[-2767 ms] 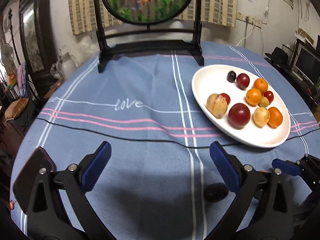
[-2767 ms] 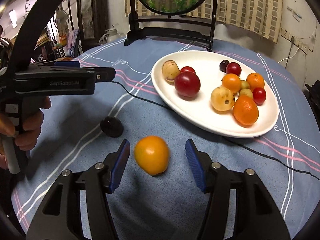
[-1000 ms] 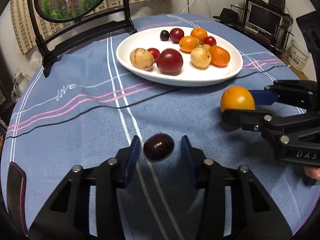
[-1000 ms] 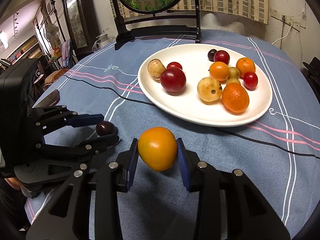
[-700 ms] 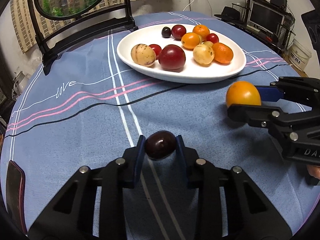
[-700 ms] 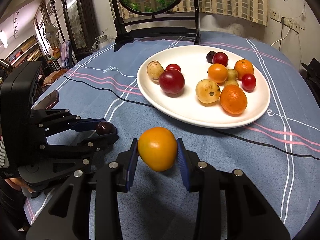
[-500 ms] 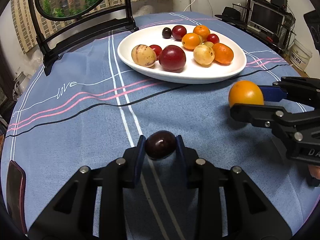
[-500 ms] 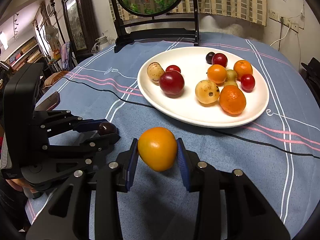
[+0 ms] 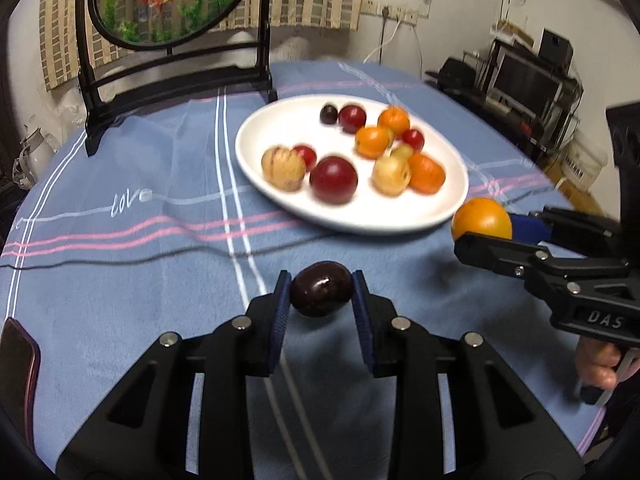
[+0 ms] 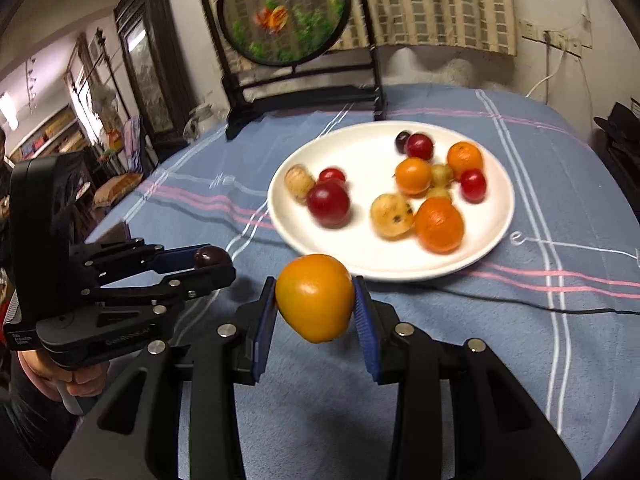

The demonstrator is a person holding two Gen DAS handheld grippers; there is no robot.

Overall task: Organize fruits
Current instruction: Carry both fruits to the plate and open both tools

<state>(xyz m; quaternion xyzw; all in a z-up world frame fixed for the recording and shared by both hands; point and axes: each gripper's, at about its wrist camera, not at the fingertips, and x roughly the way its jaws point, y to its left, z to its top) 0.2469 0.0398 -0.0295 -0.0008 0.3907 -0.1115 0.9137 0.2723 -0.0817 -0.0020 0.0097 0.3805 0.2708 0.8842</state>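
The left tool (image 9: 321, 289) gripped a dark plum (image 9: 321, 289) between its blue pads, lifted above the counter (image 9: 120, 280). The right tool (image 10: 315, 298) clamped an orange fruit (image 10: 315, 298), also held clear of the cloth. Farther off, slightly right of both, lay a white plate (image 10: 496, 216) holding the other fruits. A framed fish screen (image 9: 172, 0) stood at the far edge.

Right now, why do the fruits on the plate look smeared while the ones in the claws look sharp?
In the left wrist view the dark plum in the left claw is crisp, while the white plate and its fruits are motion-smeared; in the right wrist view the orange fruit in the right claw is sharp, the plate blurred. Both views bow straight lines, fisheye style.
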